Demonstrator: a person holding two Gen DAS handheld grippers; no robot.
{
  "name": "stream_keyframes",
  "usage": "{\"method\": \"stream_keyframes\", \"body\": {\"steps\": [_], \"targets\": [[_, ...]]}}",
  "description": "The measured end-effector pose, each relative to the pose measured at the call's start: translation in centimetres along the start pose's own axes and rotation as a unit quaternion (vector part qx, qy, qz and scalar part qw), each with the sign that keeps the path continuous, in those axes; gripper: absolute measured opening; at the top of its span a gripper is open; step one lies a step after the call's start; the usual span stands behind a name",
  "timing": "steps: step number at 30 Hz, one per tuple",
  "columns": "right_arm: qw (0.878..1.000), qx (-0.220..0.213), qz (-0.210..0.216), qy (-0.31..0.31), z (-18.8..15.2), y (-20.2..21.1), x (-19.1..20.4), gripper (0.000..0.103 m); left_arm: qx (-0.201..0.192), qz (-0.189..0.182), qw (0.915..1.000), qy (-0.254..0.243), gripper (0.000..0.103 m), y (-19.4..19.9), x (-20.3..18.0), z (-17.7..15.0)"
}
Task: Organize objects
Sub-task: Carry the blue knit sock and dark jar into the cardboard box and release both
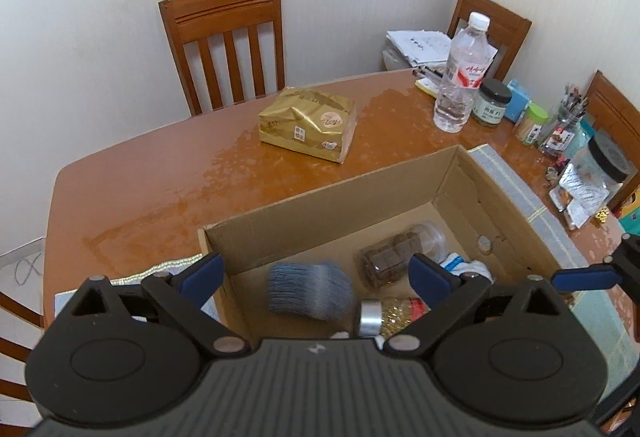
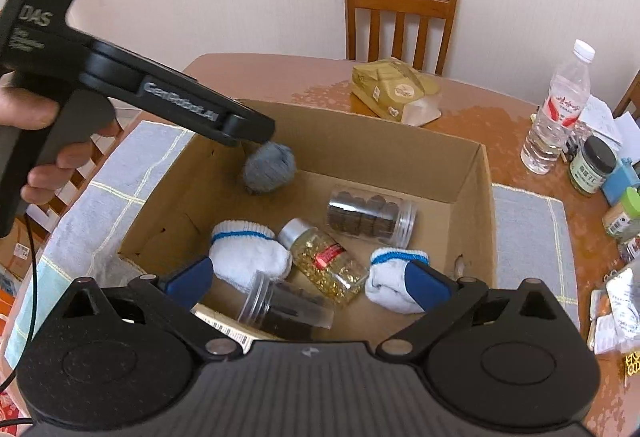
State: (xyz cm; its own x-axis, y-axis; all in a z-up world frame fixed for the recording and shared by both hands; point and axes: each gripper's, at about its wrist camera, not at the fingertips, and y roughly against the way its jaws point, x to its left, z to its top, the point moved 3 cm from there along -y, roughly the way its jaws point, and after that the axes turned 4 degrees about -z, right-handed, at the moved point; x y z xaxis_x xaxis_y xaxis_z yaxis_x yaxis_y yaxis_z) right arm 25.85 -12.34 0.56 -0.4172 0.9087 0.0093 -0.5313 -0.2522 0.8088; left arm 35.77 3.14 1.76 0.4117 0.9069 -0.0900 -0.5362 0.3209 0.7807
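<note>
left claw [image 1: 316,275] wide, over box [image 1: 320,213] | grey sock [image 1: 310,291] blurred, seemingly loose | right claw [image 2: 308,277] wide, empty

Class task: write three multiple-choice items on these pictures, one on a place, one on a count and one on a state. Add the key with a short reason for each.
1. Where is the gold packet relative to the cardboard box?
A. inside it
B. on the table, beyond it
C. under it

2. How many white socks lie in the box?
A. one
B. four
C. two

3. How do the fingers of the left gripper stand?
A. open
B. shut on a sock
C. shut on a bottle

Key:
1 B: the packet sits on the tabletop past the box's far wall.
2 C: the right wrist view shows two, each with a blue band.
3 A: the fingers are wide apart and pinch nothing.
</note>
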Motion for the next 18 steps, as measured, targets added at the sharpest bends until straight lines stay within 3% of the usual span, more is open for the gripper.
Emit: {"method": "stream_keyframes", "body": {"steps": [6,10,13,18], "targets": [[1.000,-0.001,-0.006,0.003,-1.2,1.2,-0.4,0.103,-0.012,0.011,0.9997,0.019,0.100,2.0,-0.7,-2.1],[0.999,-0.026,-0.018,0.013,-3.4,2.1,-0.6,0.103,-0.033,0.033,0.9981,0.039,0.100,3.4,-0.8,-4.5],[0.999,-0.017,-0.026,-0.005,-5.5,2.6,-1.0,0.103,-0.029,0.024,0.9973,0.064,0.101,4.3,-0.6,-6.1],[0.998,-0.015,-0.055,-0.001,-8.5,3.4,-1.8,0.103,-0.026,0.055,0.9961,0.064,0.101,5.4,-0.7,-8.6]]}}
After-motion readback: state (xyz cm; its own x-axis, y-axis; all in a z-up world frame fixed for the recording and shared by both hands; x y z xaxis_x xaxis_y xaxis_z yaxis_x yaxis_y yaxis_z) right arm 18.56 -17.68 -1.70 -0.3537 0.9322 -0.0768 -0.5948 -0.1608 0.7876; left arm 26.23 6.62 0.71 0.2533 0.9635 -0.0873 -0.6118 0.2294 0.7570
